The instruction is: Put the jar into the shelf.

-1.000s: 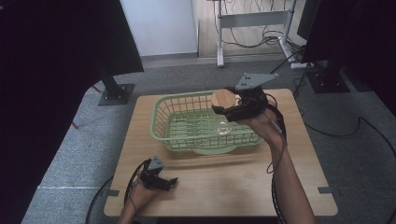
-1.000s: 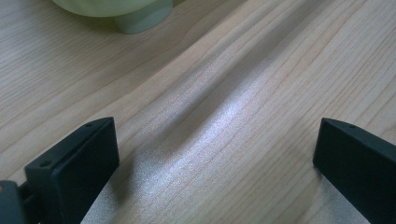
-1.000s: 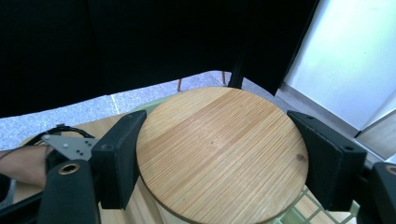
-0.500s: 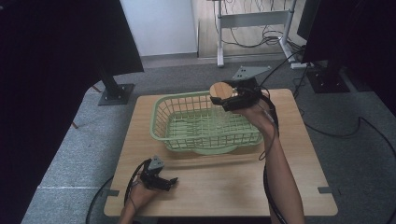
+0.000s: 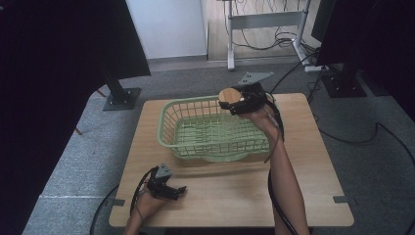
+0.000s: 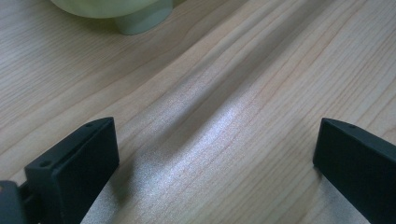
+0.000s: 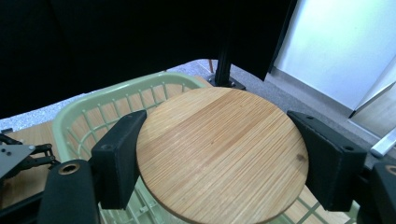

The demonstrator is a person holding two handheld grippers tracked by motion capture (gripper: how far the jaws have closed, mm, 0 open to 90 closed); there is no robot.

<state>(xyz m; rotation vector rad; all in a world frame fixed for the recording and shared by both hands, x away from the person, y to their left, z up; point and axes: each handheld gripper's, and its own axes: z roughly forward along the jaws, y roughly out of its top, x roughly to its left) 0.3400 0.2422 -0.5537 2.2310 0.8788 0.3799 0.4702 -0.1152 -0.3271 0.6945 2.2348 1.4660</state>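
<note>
A: What is hard to make out here?

B: In the high view the right gripper (image 5: 234, 102) is small, and its jaws blur into the dark body, so the grip itself can't be read there. The round wooden disc (image 5: 228, 95) shows as a tan patch at the gripper's front. The person's right forearm crosses in front of the near right corner of the green basket (image 5: 169, 128).

A: And closer in?

B: The right gripper view cuts the disc (image 7: 222, 154) off at the bottom edge, and the basket (image 7: 112, 100) behind it is partly covered by the disc. Whatever is under the disc can't be seen.

A: So where does the disc sit against the tongs?

B: Squarely between the two black jaws of the right gripper (image 7: 219, 156). One jaw presses its left rim, the other its right rim, with the flat face turned up towards the camera. It is clenched on the disc, held in the air above the far right rim of the basket.

A: The other hand?

B: The left gripper (image 5: 172, 190) rests low over the wooden table (image 5: 303, 161), near its front left edge, well apart from the basket. In the left gripper view its jaws stand wide and released, with bare table (image 6: 224, 121) between them. A pale green piece of the basket (image 6: 135, 16) is cut off at the top.
</note>
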